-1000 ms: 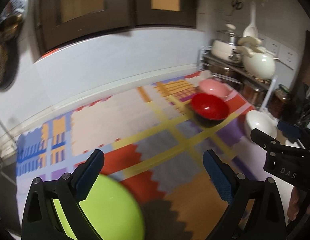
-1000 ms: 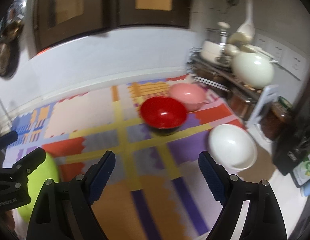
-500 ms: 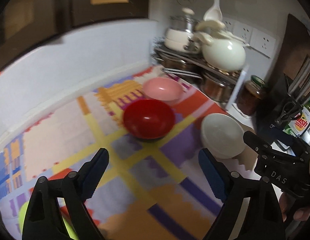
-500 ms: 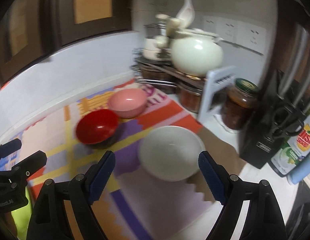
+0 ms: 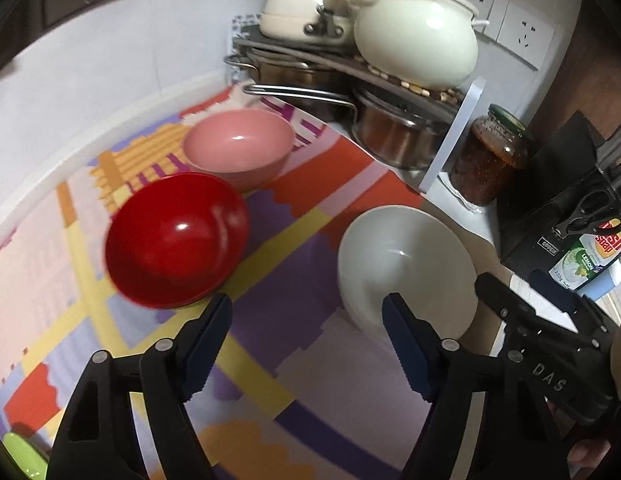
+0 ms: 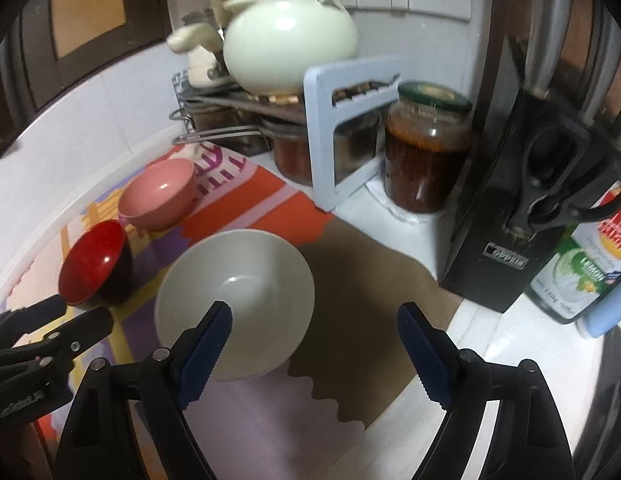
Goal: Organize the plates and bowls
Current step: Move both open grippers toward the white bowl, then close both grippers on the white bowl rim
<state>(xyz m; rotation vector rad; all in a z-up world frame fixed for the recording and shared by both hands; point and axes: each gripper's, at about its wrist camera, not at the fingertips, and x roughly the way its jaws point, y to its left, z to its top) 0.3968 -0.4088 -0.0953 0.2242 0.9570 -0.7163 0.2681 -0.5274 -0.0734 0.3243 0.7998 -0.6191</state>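
Both claws hang over the patterned mat (image 5: 294,256) on the bench, each pointing steeply down at the cluster of bowls, and neither carries anything. The left claw (image 5: 306,344) has its jaws apart and closing, with only mat between them; the red bowl (image 5: 174,240) sits just ahead of its left fingertip and the white bowl (image 5: 406,272) just ahead of its right one. The right claw (image 6: 314,344) stands wide apart, its left fingertip in front of the white bowl's near rim in that view, its right one over bare mat. The pink bowl (image 5: 238,148) rests farther back, just beside the red one and near the pot rack (image 5: 302,80). The step in hand looks like reaching for a bowl to stack, most likely the white one for the right claw and the red one for the left. To do it well, each claw should straddle one wall of its bowl, one pad inside and one outside, before squeezing. The left jaws would be better held apart until they are placed. The rims are smooth and glossy, so a deep bite is safer than a tip pinch. The two claws are near each other, so lifting one bowl at a time avoids a knock.
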